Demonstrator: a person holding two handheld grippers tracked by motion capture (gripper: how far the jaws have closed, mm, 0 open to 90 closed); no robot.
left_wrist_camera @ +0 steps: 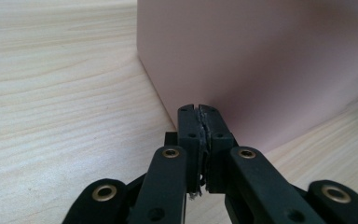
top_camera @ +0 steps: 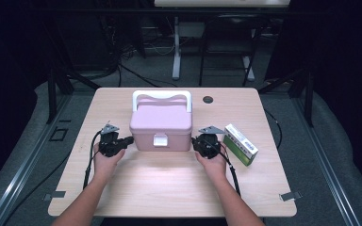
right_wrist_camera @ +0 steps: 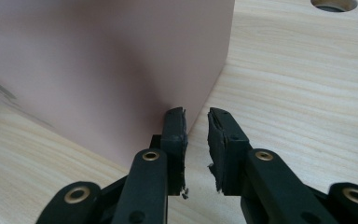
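Observation:
A pink lidded box [top_camera: 160,125] with a white handle [top_camera: 161,96] and a white front clasp [top_camera: 160,140] stands in the middle of the table. My left gripper [top_camera: 131,140] is shut with nothing in it, its tips pressed against the box's left wall [left_wrist_camera: 261,70]; the closed jaws show in the left gripper view [left_wrist_camera: 199,109]. My right gripper [top_camera: 194,141] sits at the box's right side, its jaws slightly open [right_wrist_camera: 196,114], with the left tip close against the pink wall [right_wrist_camera: 98,70]. A hand holds each gripper.
A green and white carton [top_camera: 240,143] lies on the light wood table [top_camera: 169,183] just right of my right gripper. A round cable hole [top_camera: 208,99] lies behind the box. Desk legs and cables stand on the floor beyond the far edge.

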